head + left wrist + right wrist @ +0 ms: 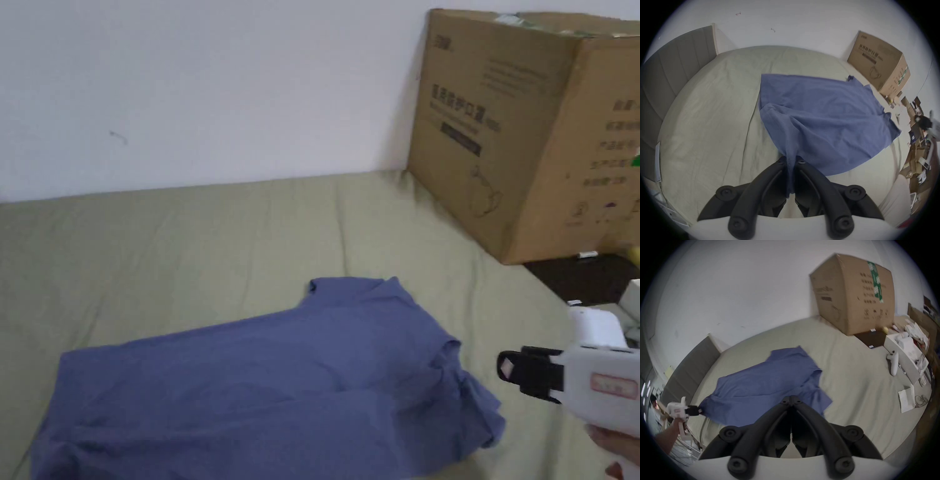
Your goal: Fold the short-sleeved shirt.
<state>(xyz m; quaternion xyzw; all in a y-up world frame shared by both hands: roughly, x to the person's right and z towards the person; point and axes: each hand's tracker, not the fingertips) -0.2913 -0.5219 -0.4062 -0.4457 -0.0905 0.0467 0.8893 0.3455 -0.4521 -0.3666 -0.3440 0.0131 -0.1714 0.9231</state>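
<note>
A blue short-sleeved shirt lies spread on the green bed sheet, collar toward the wall and one sleeve bunched at its right end. In the left gripper view, my left gripper is shut on a pinch of the shirt, which fans away from the jaws. The right gripper view shows that left gripper, held by a hand, at the shirt's far left corner. My right gripper has its jaws closed together with nothing between them. It hovers just right of the bunched sleeve.
A large cardboard box stands against the wall at the bed's far right corner. A white controller, a white box and papers lie along the right edge. A grey headboard bounds the left end. Bare sheet surrounds the shirt.
</note>
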